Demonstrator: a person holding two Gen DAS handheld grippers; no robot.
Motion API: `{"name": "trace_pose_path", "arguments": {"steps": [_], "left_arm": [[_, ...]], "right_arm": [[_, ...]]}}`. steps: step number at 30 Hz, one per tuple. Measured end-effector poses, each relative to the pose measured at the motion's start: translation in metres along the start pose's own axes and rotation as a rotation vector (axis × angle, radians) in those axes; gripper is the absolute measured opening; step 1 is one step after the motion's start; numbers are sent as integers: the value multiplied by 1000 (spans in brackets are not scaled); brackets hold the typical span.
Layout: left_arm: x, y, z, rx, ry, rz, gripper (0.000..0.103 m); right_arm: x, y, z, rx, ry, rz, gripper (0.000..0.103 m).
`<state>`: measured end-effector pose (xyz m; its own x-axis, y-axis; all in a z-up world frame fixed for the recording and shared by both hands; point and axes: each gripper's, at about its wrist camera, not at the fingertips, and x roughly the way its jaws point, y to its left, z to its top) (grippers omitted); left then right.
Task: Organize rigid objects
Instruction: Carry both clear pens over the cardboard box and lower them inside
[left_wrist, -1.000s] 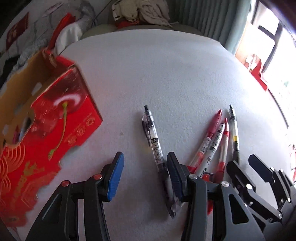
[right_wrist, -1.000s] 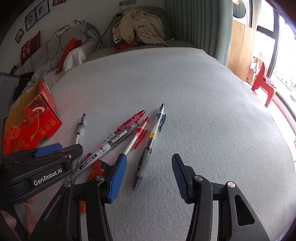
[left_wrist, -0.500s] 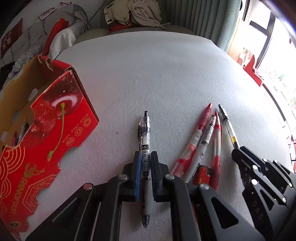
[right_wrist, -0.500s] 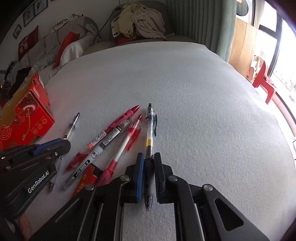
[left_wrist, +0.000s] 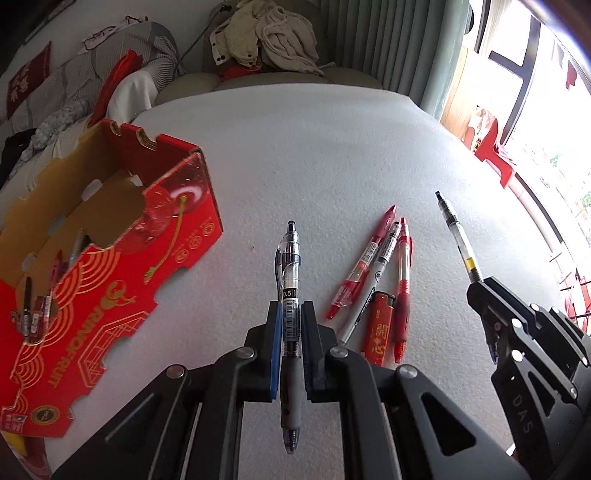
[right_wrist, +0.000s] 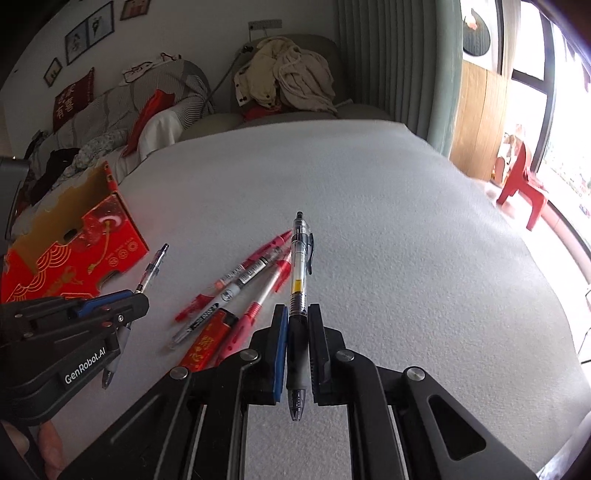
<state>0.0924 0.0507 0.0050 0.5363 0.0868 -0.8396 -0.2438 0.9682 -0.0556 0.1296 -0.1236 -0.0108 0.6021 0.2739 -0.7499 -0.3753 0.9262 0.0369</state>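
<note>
My left gripper (left_wrist: 290, 325) is shut on a clear pen with a dark blue clip (left_wrist: 289, 273), held off the white table (left_wrist: 332, 155). My right gripper (right_wrist: 297, 332) is shut on a clear pen with a yellow band (right_wrist: 300, 266), also lifted; it shows at the right of the left wrist view (left_wrist: 458, 240). On the table between them lie two red pens (left_wrist: 364, 266) (left_wrist: 403, 273), a white marker pen (left_wrist: 376, 269) and a red lighter (left_wrist: 378, 325). A red open cardboard box (left_wrist: 122, 258) stands at the left with several pens inside (left_wrist: 55, 273).
Behind the table, a sofa holds a pile of beige clothes (right_wrist: 284, 77) and cushions (right_wrist: 155, 107). A red plastic chair (right_wrist: 521, 188) stands by the window at the right. The table's far and right parts are bare white cloth.
Both grippers went from open to shut, each on a pen. Both pens have since come up off the table.
</note>
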Motion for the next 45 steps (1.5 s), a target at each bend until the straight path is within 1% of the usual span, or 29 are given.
{"name": "trace_pose_path", "arguments": {"steps": [3,13,20,25,34,41,45], "left_arm": [[-14,5,-1,-8,-28,8,10],[-62,27,1,-62,-106,28,10],[-96,55,5,-121,-179,74,10],[-106,78,-2,-169,-186,110,10],[-118,128,-16,-268,-192,157,10],[-120,164,-21,-332,-190,193,10],[-114,175,-25,-354,-176,202,10]], "right_arm": [[-11,9,1,-21,-25,4,11],[-52,46,9,-89,-116,58,11],[-75,75,18,-147,-176,101,12],[-87,97,24,-182,-205,139,11],[-93,146,28,-279,-225,205,12],[-83,182,29,-325,-205,252,12],[-78,197,30,-350,-195,262,12]]}}
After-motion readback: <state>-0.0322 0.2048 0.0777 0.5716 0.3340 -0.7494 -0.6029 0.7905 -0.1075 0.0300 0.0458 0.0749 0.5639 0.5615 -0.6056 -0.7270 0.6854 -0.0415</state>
